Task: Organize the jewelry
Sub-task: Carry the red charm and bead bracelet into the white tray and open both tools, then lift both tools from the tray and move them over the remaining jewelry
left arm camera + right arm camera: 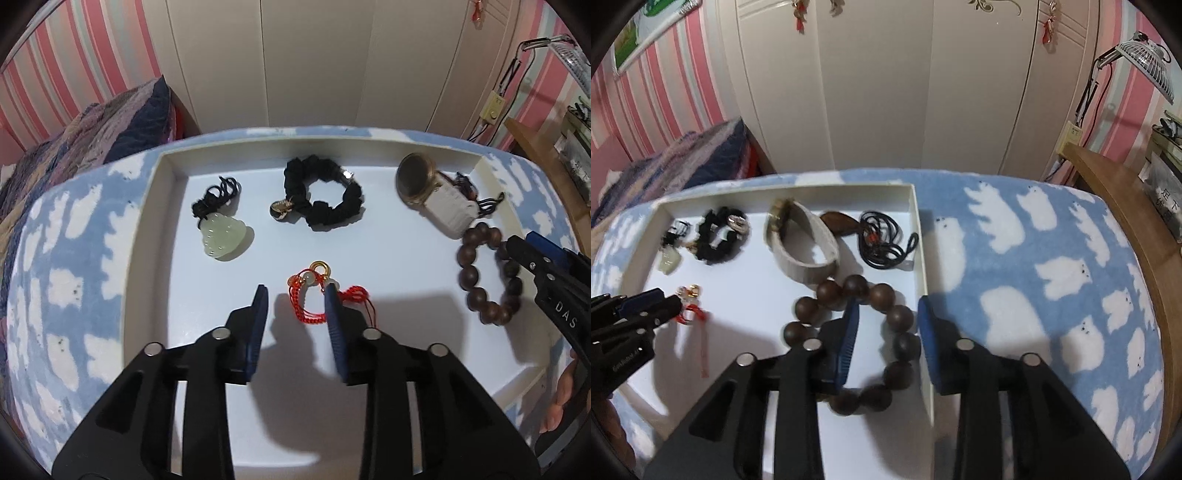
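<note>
A shallow white tray (170,206) on a blue cloud-print blanket holds the jewelry. My left gripper (295,295) is open just above a red cord bracelet (325,295) with a gold ring and pale beads; its right finger overlaps the cord. A jade pendant (221,234) on black cord, a black scrunchie (325,195) and a watch (428,188) lie farther back. My right gripper (888,308) is open over the brown wooden bead bracelet (875,332), its left finger inside the ring, its right finger outside the tray wall (923,258).
A brown pendant on black cord (882,240) lies in the tray's far right corner. The blanket (1052,277) extends to the right. A wooden desk edge (1126,221) stands at the far right, white wardrobe doors behind, a patterned quilt (92,129) at left.
</note>
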`<state>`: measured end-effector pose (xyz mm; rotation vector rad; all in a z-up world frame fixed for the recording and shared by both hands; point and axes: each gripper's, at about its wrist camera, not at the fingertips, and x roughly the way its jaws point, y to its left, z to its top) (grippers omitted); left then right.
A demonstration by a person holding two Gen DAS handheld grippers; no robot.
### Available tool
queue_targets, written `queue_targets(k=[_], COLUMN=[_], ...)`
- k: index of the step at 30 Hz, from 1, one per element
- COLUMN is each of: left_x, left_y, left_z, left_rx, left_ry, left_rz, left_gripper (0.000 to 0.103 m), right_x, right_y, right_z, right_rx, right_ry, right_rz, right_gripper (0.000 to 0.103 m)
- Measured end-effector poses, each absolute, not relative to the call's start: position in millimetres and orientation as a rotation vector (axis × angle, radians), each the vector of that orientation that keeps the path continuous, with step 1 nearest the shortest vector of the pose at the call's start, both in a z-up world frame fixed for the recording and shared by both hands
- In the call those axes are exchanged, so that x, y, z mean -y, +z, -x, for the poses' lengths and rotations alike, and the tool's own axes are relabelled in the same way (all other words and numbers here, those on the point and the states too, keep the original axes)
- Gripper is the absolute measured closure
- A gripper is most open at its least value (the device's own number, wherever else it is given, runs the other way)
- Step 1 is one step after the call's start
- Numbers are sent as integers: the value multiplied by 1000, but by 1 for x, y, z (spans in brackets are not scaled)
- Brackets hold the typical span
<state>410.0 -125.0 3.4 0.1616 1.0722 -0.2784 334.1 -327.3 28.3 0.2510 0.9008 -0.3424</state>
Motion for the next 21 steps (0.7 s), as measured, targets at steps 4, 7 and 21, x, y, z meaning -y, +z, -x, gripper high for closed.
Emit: queue_targets(k=[4,7,21], left_x=[116,109,42], left_y=[32,57,72], left_z=[-396,-374,-210], left_rx=[-1033,-1000,-904], left_ry=[-272,-282,-289], left_rz=[-135,-123,-148], left_gripper=[35,24,10], right_x=[316,301,232], right_y=[57,78,81], right_z=[-310,-284,-140], right_rx=[-852,-812,-783], right_ry=[-334,-330,-302], right_rz=[-263,-247,-193], right_gripper=[61,52,40])
